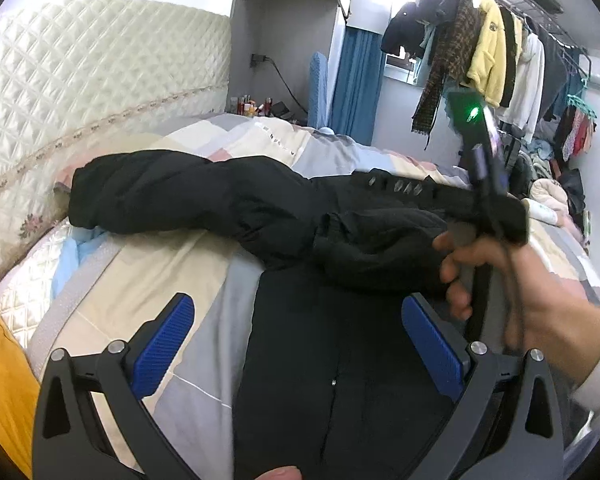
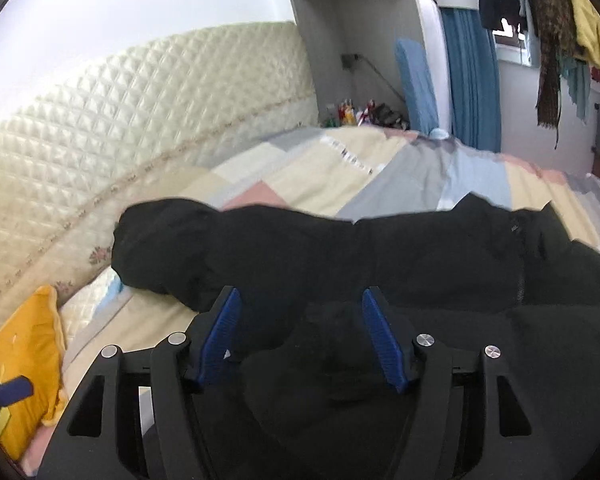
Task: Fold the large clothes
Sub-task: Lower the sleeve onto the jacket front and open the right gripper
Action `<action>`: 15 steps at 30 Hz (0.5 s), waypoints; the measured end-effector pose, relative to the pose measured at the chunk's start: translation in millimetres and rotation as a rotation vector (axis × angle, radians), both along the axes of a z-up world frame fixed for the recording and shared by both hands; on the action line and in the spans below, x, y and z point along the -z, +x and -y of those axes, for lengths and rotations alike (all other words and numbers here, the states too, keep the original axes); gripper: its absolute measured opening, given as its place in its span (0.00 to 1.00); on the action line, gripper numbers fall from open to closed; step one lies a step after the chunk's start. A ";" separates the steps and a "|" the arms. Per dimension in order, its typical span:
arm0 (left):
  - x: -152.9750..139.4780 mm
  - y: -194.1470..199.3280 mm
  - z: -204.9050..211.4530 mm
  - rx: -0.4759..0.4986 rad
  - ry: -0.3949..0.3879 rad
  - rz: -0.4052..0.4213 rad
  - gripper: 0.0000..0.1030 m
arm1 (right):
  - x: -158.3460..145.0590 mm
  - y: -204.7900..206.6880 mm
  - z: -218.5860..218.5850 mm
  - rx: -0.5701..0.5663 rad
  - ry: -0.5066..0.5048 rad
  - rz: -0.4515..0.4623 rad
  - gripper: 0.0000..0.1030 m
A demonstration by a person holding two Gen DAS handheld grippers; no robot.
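Observation:
A large black padded jacket [image 1: 228, 200] lies on the bed, one sleeve stretched left toward the headboard, its body running down toward the camera. My left gripper [image 1: 296, 316] is open wide above the jacket's body, holding nothing. My right gripper [image 2: 300, 312] has its blue pads [image 2: 220, 332] apart with a bunched fold of the black jacket [image 2: 380, 256] between them; the pads do not press on it. In the left wrist view the right gripper's body [image 1: 484, 200] and the hand holding it hover over the jacket's right part.
The bed has a patchwork quilt [image 1: 172, 264] and a cream quilted headboard [image 1: 80, 80]. A yellow cushion [image 2: 24, 360] lies at the left. A clothes rack [image 1: 500, 52] with hanging garments stands at the right, with a blue curtain [image 1: 356, 84] and a bedside shelf of small bottles behind.

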State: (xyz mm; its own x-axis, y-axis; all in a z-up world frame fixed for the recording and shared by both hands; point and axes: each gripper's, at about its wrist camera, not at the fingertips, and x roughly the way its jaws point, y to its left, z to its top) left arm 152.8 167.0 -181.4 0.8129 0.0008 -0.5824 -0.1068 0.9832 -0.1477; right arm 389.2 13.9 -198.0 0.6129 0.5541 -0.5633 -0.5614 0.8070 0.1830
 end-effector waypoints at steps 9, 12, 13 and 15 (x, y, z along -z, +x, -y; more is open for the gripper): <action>-3.4 -0.8 5.7 0.000 0.002 0.006 1.00 | -51.4 -15.5 69.9 0.102 0.001 0.118 0.60; -5.0 -2.5 11.6 0.005 0.000 0.012 1.00 | -63.8 -23.5 102.0 0.157 -0.019 0.167 0.60; -5.4 -2.8 12.9 0.006 -0.001 0.012 1.00 | -65.7 -25.1 110.6 0.168 -0.017 0.172 0.60; -6.5 -3.0 16.0 0.009 -0.001 0.013 1.00 | -67.4 -27.2 139.1 0.213 -0.005 0.168 0.60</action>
State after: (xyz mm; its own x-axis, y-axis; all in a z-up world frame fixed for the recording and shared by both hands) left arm 149.8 151.1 -174.9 0.8203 -0.0071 -0.5719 -0.0963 0.9840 -0.1502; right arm 362.1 -125.1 -130.6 0.8004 0.4006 -0.4460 -0.4015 0.9107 0.0976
